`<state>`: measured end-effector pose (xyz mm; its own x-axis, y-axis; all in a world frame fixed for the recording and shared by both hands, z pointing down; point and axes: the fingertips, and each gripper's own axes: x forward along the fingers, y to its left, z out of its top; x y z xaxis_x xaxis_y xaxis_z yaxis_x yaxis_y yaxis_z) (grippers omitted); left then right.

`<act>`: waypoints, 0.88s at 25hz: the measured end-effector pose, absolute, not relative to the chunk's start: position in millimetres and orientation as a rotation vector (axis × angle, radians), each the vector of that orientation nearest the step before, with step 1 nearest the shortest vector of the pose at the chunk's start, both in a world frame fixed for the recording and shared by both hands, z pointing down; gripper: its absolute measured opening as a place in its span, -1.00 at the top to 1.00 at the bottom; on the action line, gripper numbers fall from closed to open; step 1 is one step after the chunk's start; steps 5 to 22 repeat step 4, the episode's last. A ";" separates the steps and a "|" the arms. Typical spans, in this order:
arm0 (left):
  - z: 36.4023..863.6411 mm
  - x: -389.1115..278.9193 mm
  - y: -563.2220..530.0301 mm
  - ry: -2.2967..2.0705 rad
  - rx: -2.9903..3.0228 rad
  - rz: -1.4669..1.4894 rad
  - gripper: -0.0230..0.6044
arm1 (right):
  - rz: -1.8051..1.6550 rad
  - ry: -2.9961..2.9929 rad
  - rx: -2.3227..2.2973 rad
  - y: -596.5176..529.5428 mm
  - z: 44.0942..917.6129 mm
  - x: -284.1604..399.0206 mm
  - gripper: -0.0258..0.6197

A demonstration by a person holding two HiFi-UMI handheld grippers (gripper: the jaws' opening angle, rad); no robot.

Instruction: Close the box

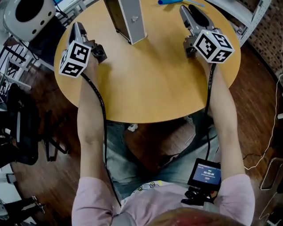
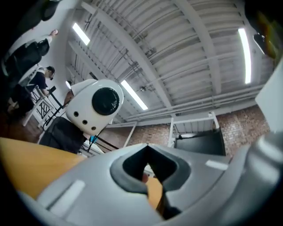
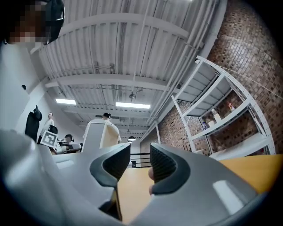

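Observation:
A tall pale grey box (image 1: 131, 20) stands upright at the far middle of the round wooden table (image 1: 150, 84); its top runs out of the head view. My left gripper (image 1: 78, 29) rests on the table's left side, well left of the box, its jaws (image 2: 147, 148) met at the tips and holding nothing. My right gripper (image 1: 189, 12) lies on the right side of the table, apart from the box. Its jaws (image 3: 140, 152) stand a little apart with only bare tabletop between them. From the right gripper view the box (image 3: 95, 134) shows as a pale upright slab far off to the left.
A white rounded device with a black disc (image 1: 25, 15) stands beyond the table's left edge, also seen as a white device (image 2: 95, 108). A blue object (image 1: 170, 1) lies at the far rim. Metal shelves (image 3: 221, 114) line a brick wall at right. A black chair (image 1: 17, 132) is at left.

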<state>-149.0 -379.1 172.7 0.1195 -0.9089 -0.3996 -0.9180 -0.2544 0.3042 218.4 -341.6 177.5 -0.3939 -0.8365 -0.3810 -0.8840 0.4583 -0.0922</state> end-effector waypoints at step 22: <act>179.1 -136.5 -373.4 1.829 -2.383 0.802 0.91 | 0.199 2.360 -1.455 -337.4 202.4 206.5 0.51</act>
